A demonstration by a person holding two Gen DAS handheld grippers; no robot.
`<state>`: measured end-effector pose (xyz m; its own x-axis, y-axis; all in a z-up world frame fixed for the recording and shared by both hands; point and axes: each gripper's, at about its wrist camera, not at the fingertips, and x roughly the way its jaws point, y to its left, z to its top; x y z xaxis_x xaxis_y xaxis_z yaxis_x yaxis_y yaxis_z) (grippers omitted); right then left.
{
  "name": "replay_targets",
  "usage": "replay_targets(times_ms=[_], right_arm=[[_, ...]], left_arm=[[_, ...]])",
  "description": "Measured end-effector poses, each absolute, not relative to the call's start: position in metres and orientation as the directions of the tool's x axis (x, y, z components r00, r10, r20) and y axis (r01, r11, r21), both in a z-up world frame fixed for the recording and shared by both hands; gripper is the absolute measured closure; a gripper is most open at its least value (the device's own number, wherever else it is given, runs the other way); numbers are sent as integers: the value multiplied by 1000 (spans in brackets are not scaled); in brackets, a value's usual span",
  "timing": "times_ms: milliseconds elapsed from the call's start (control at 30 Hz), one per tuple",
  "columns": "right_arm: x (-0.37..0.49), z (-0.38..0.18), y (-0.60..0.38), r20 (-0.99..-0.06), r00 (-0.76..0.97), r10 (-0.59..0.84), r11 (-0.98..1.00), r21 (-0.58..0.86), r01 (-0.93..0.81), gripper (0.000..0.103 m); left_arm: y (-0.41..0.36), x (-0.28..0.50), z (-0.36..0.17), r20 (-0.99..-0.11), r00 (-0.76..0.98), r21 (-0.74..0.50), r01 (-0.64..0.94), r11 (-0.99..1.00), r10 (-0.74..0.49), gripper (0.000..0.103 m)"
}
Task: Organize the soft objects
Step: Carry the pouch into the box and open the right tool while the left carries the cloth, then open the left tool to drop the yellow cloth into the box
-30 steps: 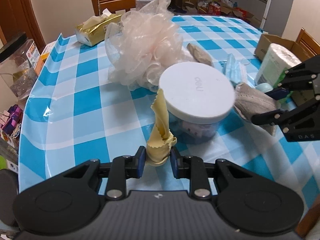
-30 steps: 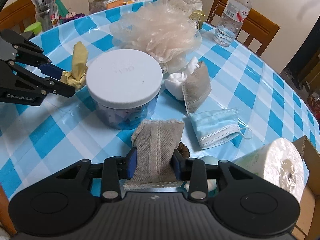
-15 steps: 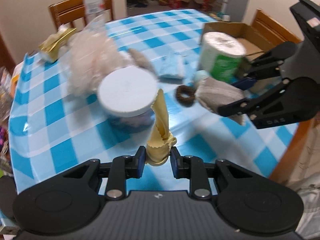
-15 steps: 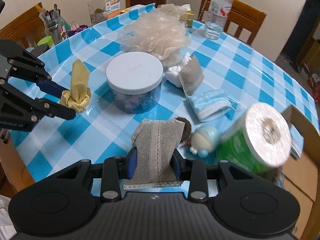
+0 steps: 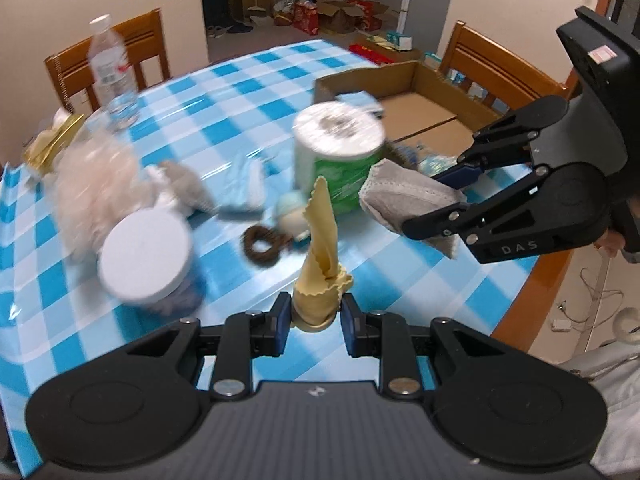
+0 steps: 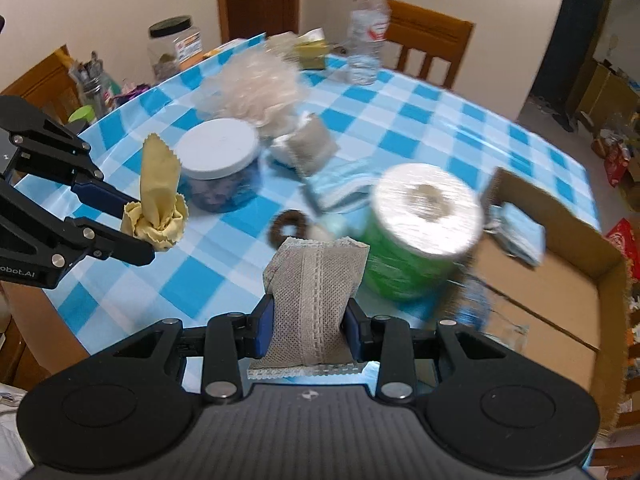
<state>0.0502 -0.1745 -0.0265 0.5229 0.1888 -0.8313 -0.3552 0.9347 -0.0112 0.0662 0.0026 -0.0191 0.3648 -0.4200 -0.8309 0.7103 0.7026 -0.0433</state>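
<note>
Both hand-held grippers have risen and swung toward the box since a second ago, so the jar now sits lower left in the left view. Nearest, the left hand-held gripper (image 5: 313, 319) pinches a yellow cloth (image 5: 322, 258) that stands upright above the bench (image 5: 248, 120). Beside it, the right hand-held gripper (image 6: 309, 330) clamps a grey pouch (image 6: 314, 292). Beyond lie a brown ring (image 5: 262, 242), the jar (image 5: 146, 256), a paper roll (image 6: 420, 228) and a loofah (image 6: 260, 88). Farthest right is the open box (image 6: 560, 280).
</note>
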Motion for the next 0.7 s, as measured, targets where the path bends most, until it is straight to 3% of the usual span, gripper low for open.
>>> replay_targets(times_ms=[367, 700], right_arm=[[43, -16, -293, -800, 594, 85, 974, -58, -218, 62], [49, -26, -352, -782, 620, 67, 982, -59, -180, 62]], left_arm=[[-104, 70, -3, -803, 342, -73, 757, 650, -489, 78], [-193, 99, 6, -761, 379, -17, 800, 600, -527, 78]])
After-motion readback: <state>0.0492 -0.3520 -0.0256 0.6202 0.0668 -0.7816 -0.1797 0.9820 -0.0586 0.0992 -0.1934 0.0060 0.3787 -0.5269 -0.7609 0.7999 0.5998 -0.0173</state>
